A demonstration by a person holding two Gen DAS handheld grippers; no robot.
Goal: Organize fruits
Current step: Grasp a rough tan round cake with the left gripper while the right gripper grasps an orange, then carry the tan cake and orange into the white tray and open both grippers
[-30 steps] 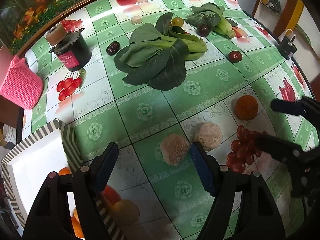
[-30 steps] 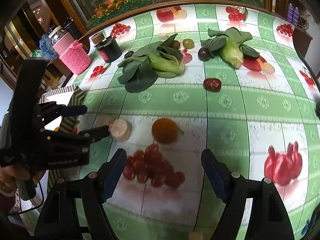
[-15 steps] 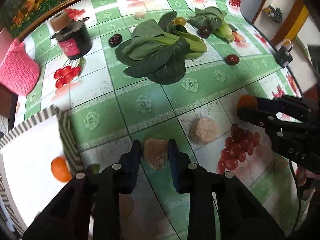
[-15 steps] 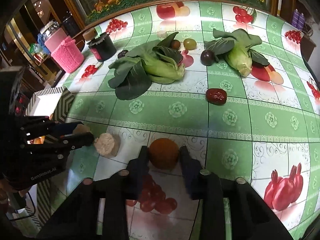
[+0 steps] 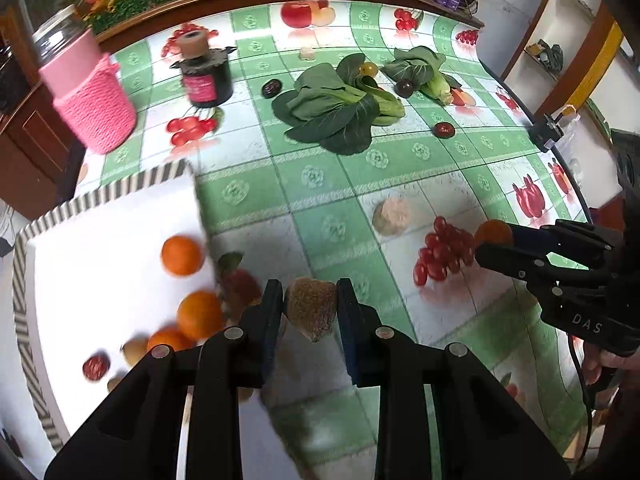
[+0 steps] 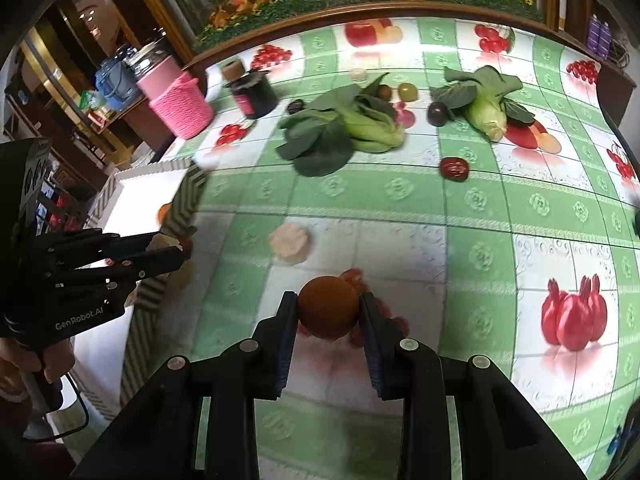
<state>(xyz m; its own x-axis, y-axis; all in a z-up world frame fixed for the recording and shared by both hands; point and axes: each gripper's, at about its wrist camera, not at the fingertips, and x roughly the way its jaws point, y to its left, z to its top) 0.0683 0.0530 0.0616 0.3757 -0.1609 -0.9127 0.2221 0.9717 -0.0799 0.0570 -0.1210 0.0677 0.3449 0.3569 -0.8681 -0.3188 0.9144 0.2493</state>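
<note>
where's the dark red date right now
In the right wrist view the dark red date lies alone on the tablecloth, right of centre, between the big leafy cabbage and the smaller pale cabbage, nearer the camera than both.

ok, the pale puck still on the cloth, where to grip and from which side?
Take the pale puck across its curved side wall, coming from above. It lies flat on the cloth, short and round, so the pads can straddle it at any angle. It stands clear of the box, with room for both fingers.
</note>
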